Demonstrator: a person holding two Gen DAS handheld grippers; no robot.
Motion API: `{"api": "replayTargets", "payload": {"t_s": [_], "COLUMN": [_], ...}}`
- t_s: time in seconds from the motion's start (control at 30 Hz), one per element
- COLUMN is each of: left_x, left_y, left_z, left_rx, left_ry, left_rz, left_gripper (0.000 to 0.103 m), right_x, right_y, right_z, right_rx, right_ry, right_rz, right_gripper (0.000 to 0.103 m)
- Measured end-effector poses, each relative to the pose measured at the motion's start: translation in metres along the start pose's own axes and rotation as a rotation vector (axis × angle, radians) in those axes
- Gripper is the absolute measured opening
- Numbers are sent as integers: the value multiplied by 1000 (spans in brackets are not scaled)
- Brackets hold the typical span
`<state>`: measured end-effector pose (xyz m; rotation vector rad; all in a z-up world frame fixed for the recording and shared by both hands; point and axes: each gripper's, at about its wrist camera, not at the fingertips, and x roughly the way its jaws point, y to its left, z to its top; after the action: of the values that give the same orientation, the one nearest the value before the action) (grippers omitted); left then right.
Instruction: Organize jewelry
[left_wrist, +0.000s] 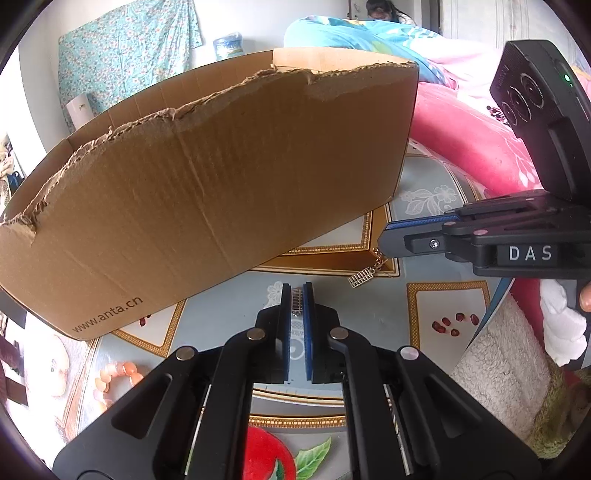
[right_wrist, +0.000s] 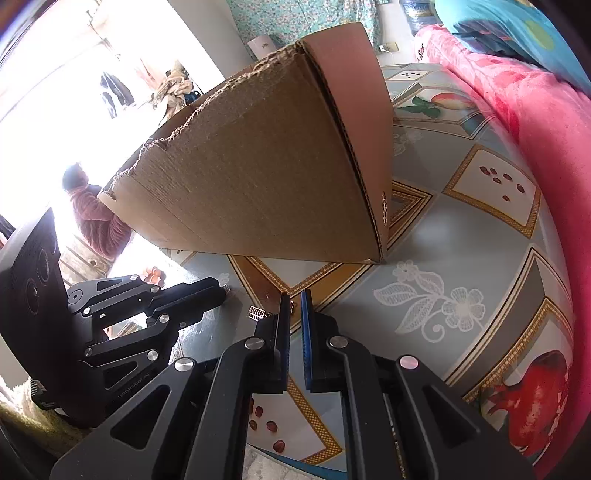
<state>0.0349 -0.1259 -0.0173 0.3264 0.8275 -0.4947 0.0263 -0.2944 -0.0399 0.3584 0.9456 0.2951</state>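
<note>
Left gripper: blue pads pressed onto one small ribbed silver charm, pinched at the fingertips. Right gripper: jaws nearly together, pinching a fine gold chain, from which a second ribbed rectangular charm hangs just below. Both charms sit near the front of one torn corrugated cardboard box on the glossy floral table. One orange bead bracelet lies at the box's left corner.
</note>
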Motion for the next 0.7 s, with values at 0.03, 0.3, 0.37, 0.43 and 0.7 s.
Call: {"api": "replayTargets", "payload": {"t_s": [0.03,0.3,0.37,0.43,0.7], "left_x": [0,-3,-4,-6,-17], "left_y": [0,2,2,2,0], "left_z": [0,3,5,6,7], "left_rx": [-7,-43,-50,-59,-74], "left_ry": [4,32,35,39,26], "left_rz": [2,25,40,50,90], "left_gripper": [5,0,0,0,0], "right_x": [0,-4,-5,-6,-12], "right_y": [-1,-6,-2,4,19], "right_z": [-1,-4,-4,-5,-12], "right_rx": [-3,-21,-52,-102,-184], "right_ry": [-3,-24,-20,-24,-40], "right_rz": [5,61,63,47,43], "right_gripper": [7,7,15,36,38]}}
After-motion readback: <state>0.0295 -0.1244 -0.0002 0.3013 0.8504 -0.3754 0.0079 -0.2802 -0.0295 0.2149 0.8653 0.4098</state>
